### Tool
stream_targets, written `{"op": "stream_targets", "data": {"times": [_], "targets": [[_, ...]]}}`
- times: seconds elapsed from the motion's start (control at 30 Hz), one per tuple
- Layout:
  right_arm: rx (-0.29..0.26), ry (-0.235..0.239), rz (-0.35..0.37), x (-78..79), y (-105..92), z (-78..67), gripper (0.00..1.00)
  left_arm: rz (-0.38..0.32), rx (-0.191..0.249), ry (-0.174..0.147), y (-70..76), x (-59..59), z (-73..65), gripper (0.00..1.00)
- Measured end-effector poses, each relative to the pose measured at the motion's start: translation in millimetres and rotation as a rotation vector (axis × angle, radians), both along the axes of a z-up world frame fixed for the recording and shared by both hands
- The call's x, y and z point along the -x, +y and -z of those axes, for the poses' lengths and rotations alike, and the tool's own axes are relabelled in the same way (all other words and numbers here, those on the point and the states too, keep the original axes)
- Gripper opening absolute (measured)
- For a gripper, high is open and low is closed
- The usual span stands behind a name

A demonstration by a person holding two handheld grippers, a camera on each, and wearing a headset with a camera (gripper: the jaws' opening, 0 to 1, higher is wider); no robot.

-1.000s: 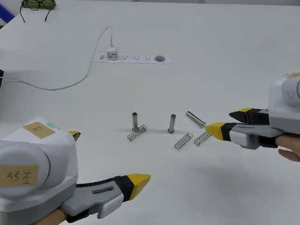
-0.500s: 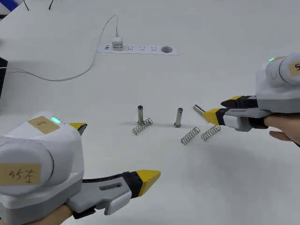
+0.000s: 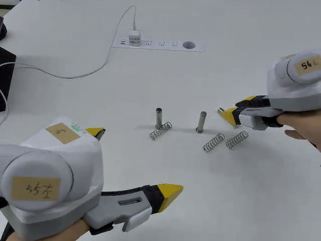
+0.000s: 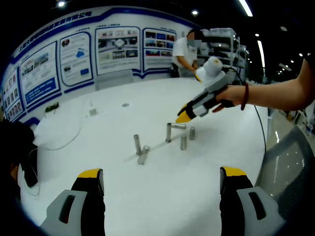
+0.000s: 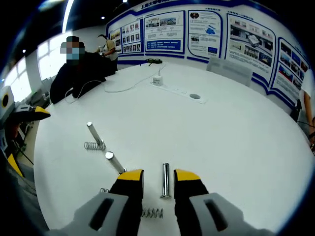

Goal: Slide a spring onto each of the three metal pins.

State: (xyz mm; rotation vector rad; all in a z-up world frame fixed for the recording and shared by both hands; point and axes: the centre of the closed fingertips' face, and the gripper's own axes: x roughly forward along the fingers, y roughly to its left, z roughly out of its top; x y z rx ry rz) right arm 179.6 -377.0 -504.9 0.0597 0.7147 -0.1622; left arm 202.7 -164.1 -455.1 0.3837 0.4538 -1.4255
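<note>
Two metal pins stand upright on the white table, the left pin point(image 3: 158, 117) and the middle pin point(image 3: 201, 122). The third pin point(image 3: 220, 110) point(image 5: 165, 180) lies flat. My right gripper point(image 3: 233, 112) point(image 5: 160, 176) is low over the table with its jaws a little apart on either side of that lying pin, not closed on it. One spring point(image 3: 160, 130) leans at the left pin's foot. Two more springs point(image 3: 213, 142) point(image 3: 236, 139) lie loose right of the middle pin. My left gripper point(image 3: 133, 161) point(image 4: 162, 179) hovers wide open near me, holding nothing.
A white power strip point(image 3: 158, 44) with a plug point(image 3: 134, 37) and a trailing cable lies at the far side of the table. A black object point(image 3: 5, 70) sits at the left edge. A person point(image 5: 78, 69) sits across the table.
My right gripper has moved from beside the rightmost spring up to the lying pin, and its jaws have narrowed around it. The head camera shifted; my left gripper stays open.
</note>
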Motion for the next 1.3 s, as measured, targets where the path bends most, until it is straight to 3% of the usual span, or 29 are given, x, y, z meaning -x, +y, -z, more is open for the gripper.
{"op": "stream_targets", "data": {"times": [0.3, 0.77, 0.97, 1.1, 1.3], "targets": [[-0.023, 0.022, 0.009, -14.1, -9.8, 17.5, 0.19, 0.010, 0.003, -0.010, -1.9, -0.6, 1.6, 1.00], [-0.027, 0.076, 0.023, -17.6, -16.6, 37.8, 0.10, 0.011, -0.010, -0.006, 0.2, -2.1, 4.8, 0.99], [-0.047, 0.071, 0.035, -16.0, -17.8, 34.3, 0.09, 0.008, -0.004, 0.004, -0.1, -1.1, 4.6, 0.99], [-0.071, 0.025, 0.062, -13.8, -17.5, 21.5, 0.09, 0.007, 0.002, 0.002, -0.3, -1.4, 2.9, 0.99], [-0.053, -0.016, 0.064, -7.8, -13.8, 2.4, 0.09, 0.003, 0.010, 0.001, 0.4, -1.5, 0.1, 0.98]]}}
